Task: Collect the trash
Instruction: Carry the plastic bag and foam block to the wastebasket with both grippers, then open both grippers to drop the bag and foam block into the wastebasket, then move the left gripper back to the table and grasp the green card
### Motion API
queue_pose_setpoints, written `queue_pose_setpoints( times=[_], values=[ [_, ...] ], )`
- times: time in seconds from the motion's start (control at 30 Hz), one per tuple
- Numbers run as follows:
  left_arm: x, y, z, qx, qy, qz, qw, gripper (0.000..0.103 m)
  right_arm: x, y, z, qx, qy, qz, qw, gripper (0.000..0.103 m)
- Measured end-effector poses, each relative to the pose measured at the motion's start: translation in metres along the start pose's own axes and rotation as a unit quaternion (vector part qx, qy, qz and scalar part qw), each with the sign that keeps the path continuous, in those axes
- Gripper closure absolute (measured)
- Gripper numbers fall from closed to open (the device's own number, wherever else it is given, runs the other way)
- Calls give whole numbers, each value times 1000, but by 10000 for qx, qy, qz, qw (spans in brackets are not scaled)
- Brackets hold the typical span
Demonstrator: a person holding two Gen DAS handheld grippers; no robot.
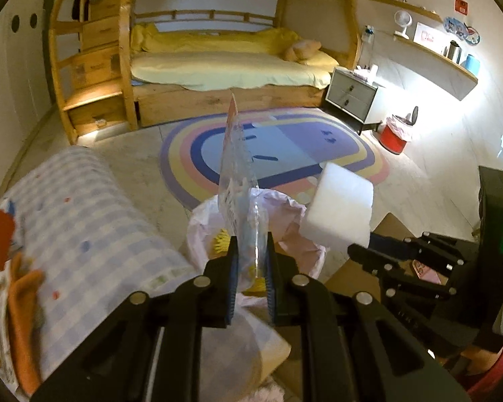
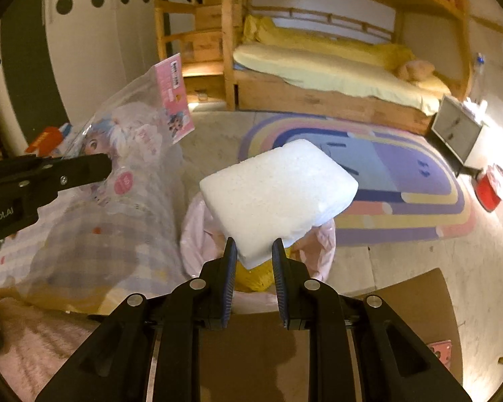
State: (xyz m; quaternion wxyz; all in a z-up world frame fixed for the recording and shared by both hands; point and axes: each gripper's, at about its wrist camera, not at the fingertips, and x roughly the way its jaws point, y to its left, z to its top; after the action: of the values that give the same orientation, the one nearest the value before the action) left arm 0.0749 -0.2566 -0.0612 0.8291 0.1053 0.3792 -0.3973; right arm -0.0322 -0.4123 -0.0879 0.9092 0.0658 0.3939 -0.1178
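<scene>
Your left gripper [image 1: 251,251] pinches a clear plastic wrapper [image 1: 236,174] edge-on between its pads, the sheet standing up toward twelve o'clock. Your right gripper [image 2: 251,254] pinches a white foam block [image 2: 278,194] by its near corner. Both pieces hang above the bin [image 2: 322,251], lined with a pink bag, which sits on the floor beside a checked cushion [image 1: 84,221] at nine o'clock. A rainbow rug [image 1: 318,154] lies beyond at twelve.
</scene>
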Motion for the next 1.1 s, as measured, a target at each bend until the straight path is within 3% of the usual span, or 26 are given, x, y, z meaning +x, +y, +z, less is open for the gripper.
queue_pose_setpoints(
  times=[0.2, 0.27, 0.33, 0.43, 0.63, 0.83, 1.1],
  values=[
    [31, -2, 13, 11, 152, -4, 9999, 86, 27, -10, 2, 115, 190, 17, 9998, 80],
    [34, 0, 16, -38, 156, -10, 9999, 79, 34, -12, 4, 150, 227, 11, 9996, 78],
    [33, 5, 17, -123, 96, 6, 9999, 59, 41, -13, 5, 172, 237, 25, 9996, 78],
    [31, 8, 19, -213, 35, 73, 9997, 52, 54, -18, 7, 210, 281, 35, 9994, 74],
    [5, 22, 16, -400, -182, 311, 9986, 48, 52, -21, 6, 355, 338, 74, 9988, 67],
    [-36, 33, 3, -628, -428, 512, 9958, 48, 6, -17, 12, 395, 75, 160, 9991, 67],
    [-90, 50, -32, -813, -530, 934, 9909, 47, -49, 24, 22, 121, -324, 521, 9980, 67]
  ],
)
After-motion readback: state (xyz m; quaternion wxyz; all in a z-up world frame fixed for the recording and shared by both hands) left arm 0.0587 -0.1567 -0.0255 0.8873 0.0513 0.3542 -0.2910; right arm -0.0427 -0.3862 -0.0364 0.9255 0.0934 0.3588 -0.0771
